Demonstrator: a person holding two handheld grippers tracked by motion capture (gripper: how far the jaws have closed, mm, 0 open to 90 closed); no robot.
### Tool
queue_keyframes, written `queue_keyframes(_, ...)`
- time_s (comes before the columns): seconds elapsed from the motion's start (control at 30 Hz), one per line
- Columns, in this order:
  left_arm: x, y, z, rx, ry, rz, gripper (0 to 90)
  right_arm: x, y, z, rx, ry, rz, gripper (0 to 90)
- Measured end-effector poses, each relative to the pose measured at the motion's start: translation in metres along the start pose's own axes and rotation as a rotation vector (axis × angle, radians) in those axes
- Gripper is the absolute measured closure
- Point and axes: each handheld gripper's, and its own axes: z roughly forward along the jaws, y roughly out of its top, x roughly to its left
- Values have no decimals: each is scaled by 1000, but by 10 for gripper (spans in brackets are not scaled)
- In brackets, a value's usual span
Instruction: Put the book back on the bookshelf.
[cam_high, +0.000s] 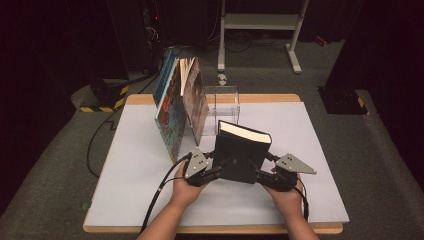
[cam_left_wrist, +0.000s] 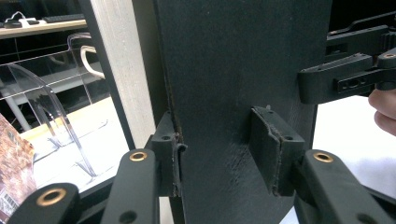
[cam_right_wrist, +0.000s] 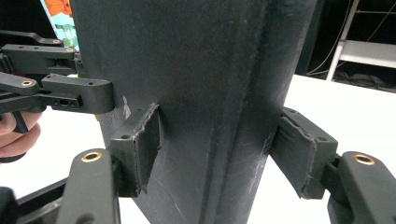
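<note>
Standing upright near the front of the surface (cam_high: 125, 190), the black book (cam_high: 242, 150) was clamped from both sides: the left gripper (cam_high: 212, 170) had its jaws pressed on one edge, the right gripper (cam_high: 262, 175) on the spine. Leaning books (cam_high: 177, 107) stood behind, beside a clear stand (cam_high: 225, 102).

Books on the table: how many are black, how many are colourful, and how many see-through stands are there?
Black book: 1, held upright by the left tongs and right tongs
Colourful books: 3, leaning together
Clear stand: 1
Total: 5
</note>
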Motion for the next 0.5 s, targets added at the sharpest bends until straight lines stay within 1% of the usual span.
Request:
queue_keyframes(0.13,0,-3,-3,3,8,21,553,2,-2,-1,-9,0,-14,333)
queue_keyframes(0.17,0,-4,-4,4,11,24,550,1,-3,-1,-14,4,-10,335)
queue_keyframes(0.23,2,-6,-6,5,20,24,543,1,-3,-1,-17,11,-6,341)
queue_keyframes(0.33,4,-8,-10,1,23,12,539,2,-4,-2,-22,13,-4,344)
queue_keyframes(0.5,4,-9,-12,4,27,29,532,2,-5,-3,-27,25,-1,345)
